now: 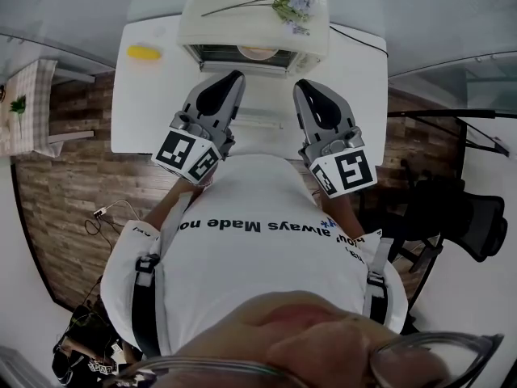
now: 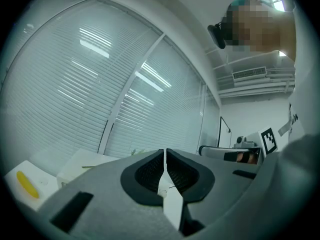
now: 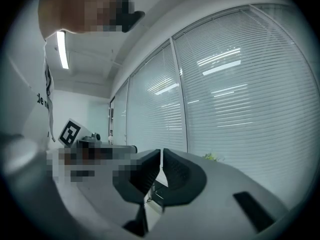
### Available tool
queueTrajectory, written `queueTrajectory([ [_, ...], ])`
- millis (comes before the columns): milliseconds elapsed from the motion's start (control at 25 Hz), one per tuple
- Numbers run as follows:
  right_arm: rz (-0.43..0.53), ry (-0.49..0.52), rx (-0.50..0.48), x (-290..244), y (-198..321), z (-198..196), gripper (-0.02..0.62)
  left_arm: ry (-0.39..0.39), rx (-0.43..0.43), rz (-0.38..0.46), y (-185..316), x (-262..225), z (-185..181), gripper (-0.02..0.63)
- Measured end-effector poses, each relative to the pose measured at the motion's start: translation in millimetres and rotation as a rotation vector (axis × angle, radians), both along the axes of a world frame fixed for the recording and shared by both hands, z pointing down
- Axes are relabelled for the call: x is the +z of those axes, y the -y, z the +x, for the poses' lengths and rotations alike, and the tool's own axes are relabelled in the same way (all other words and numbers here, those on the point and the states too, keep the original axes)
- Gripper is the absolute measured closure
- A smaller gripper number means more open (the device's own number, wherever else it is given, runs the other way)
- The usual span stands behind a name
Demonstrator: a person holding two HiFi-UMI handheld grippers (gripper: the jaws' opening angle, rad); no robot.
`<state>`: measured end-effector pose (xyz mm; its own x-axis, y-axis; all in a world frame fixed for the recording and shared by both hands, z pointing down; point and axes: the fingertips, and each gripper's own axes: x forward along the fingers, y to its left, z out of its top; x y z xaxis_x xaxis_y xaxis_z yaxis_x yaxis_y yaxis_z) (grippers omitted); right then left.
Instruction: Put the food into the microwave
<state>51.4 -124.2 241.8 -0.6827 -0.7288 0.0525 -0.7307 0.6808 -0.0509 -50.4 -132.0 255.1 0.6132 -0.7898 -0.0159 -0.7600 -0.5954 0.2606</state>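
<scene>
Table (image 1: 145,103) bears a microwave (image 1: 254,18); left gripper (image 1: 233,77) and right gripper (image 1: 303,84), jaws together.

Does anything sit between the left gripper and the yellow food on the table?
Nothing visible does. The yellow food lies on the white table, left of the microwave; only bare tabletop separates it from the shut, empty left gripper.

The bench (image 1: 133,111) at the top of the head view is smooth, matt white. The microwave (image 1: 212,18) on it has a cream, faintly glossy shell. The floor (image 1: 56,192) at left is grained wood planking. The left gripper (image 1: 235,77) and right gripper (image 1: 300,85) are matt grey plastic with black ribbed pads (image 2: 147,174). The shirt (image 1: 258,257) is white cloth.
</scene>
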Motion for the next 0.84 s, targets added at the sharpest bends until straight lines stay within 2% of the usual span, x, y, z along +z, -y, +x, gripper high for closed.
queueTrajectory([
  [840, -0.006, 0.0, -0.002, -4.5, -0.4, -3.4, 0.575, -0.005, 0.001, -0.008, -2.6, 0.5, 1.8, 0.584],
])
